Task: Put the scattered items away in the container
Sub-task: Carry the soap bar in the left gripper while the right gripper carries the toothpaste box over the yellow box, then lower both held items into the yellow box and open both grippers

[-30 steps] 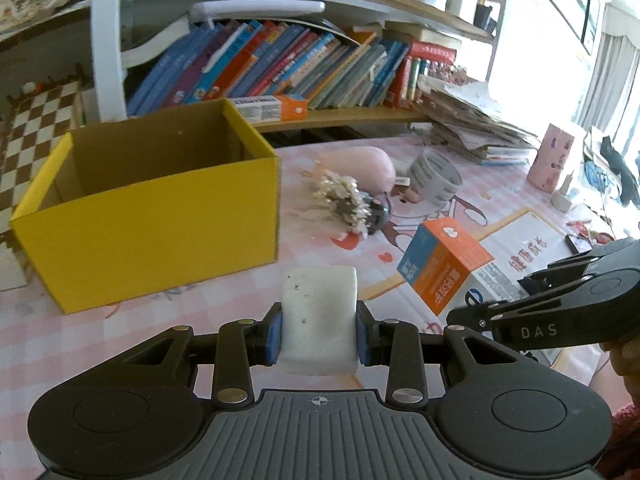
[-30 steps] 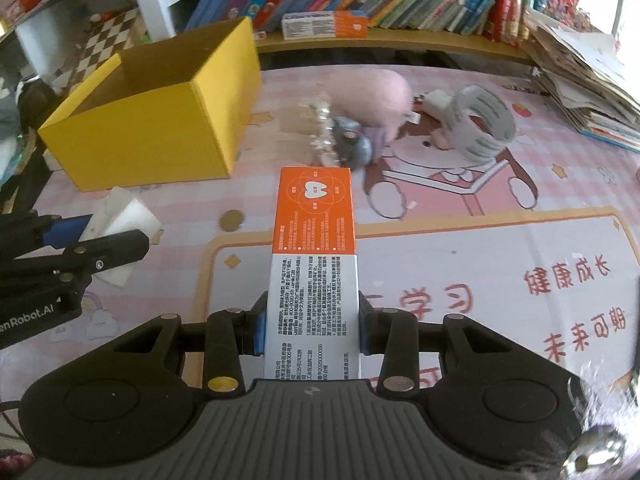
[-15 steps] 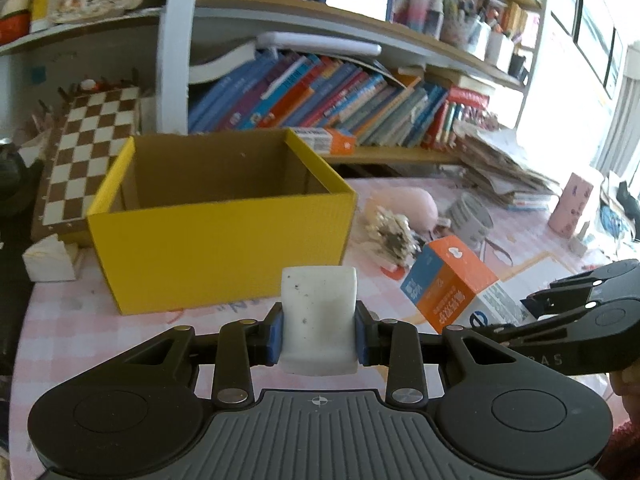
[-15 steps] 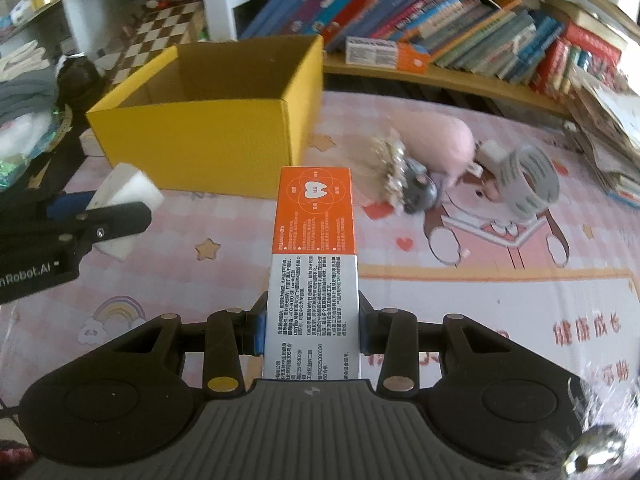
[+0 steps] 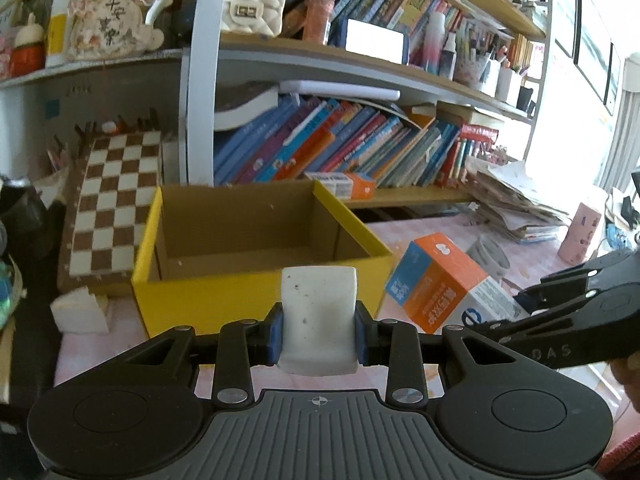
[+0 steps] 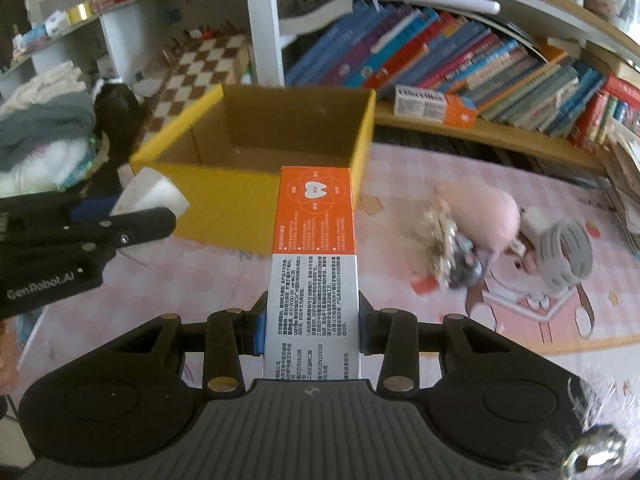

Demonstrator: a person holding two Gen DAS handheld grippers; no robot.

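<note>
My left tongs [image 5: 319, 327] are clamped on a white foam block [image 5: 319, 316], held upright in front of the near wall of the yellow box [image 5: 256, 296], which stands open on the pink worktop [image 6: 400, 320]. My right tongs [image 6: 311, 326] grip an orange and white carton [image 6: 313, 264] by its long sides, its orange end pointing toward the box's near right corner. On the worktop to the right lie a pink plush toy [image 6: 486, 216], a blurred beaded thing [image 6: 444, 248] touching it, perhaps a hair clip, and a grey tape roll [image 6: 568, 252]. A chessboard [image 5: 110, 204] leans behind the box.
</note>
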